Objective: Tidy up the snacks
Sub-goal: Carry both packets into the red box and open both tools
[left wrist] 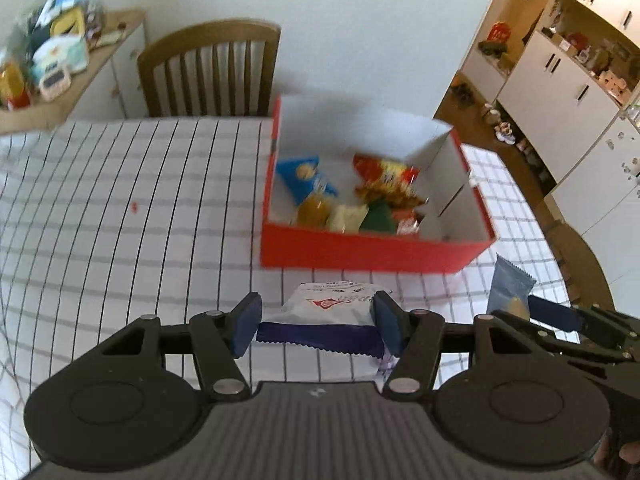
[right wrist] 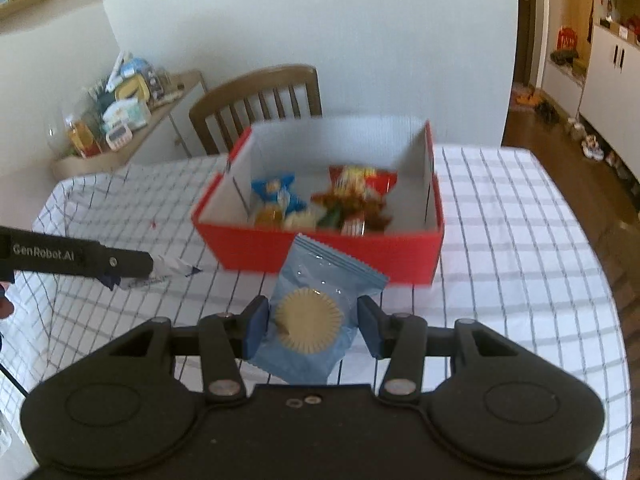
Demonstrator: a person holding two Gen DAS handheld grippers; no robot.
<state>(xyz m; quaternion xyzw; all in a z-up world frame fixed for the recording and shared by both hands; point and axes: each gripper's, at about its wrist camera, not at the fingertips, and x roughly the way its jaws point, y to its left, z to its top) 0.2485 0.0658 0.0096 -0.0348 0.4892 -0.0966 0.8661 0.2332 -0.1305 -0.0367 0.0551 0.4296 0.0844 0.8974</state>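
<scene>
A red box (left wrist: 372, 249) with white inner walls stands on the checked tablecloth and holds several snack packets (left wrist: 348, 196); it also shows in the right wrist view (right wrist: 320, 254). My left gripper (left wrist: 316, 326) is shut on a white and dark blue snack packet (left wrist: 328, 308), just in front of the box. My right gripper (right wrist: 310, 324) is shut on a light blue packet with a round biscuit (right wrist: 316, 312), also in front of the box. The right gripper with its blue packet (left wrist: 510, 288) shows at the right of the left wrist view. The left gripper (right wrist: 116, 270) shows at the left of the right wrist view.
A wooden chair (left wrist: 212, 72) stands behind the table. A side shelf with jars and boxes (left wrist: 48, 60) is at the far left. White cabinets (left wrist: 560, 92) line the right. The round table edge (right wrist: 616, 320) curves at the right.
</scene>
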